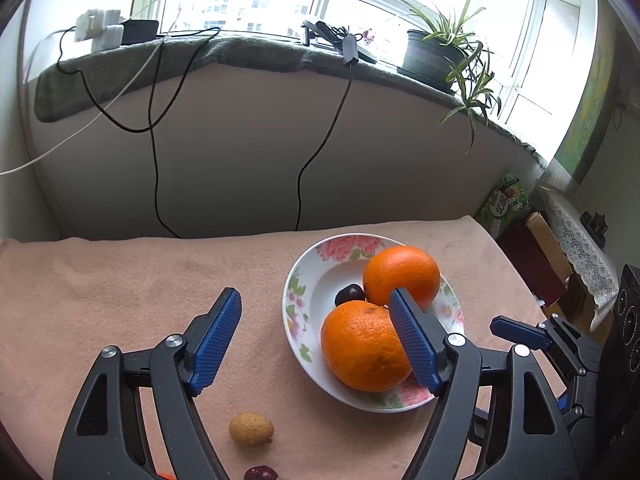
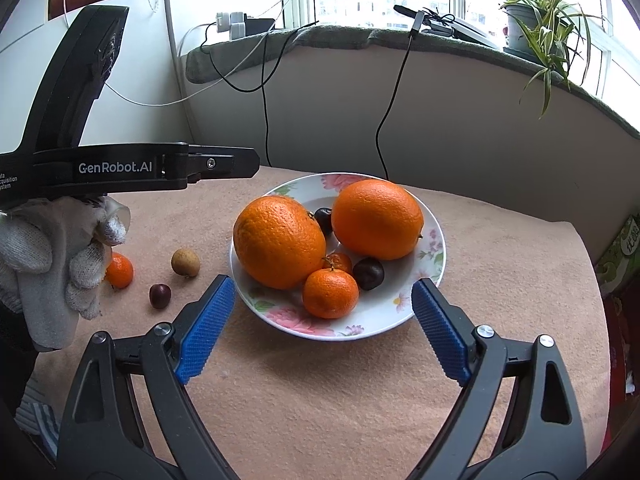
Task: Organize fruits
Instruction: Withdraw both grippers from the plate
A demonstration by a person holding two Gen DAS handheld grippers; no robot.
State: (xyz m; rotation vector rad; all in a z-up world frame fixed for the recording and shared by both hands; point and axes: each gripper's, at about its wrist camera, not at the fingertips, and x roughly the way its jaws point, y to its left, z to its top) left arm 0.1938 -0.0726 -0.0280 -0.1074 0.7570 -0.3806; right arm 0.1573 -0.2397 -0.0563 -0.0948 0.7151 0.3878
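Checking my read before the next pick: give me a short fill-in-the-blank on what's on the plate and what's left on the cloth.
1. The plate holds ___ big oranges.
2. The tan fruit lies on the ___, not the plate.
3. The right gripper is ___ and holds nothing.
4. The small orange beside the gloved hand lies ___ the plate.

Missing words: two; cloth; open; outside
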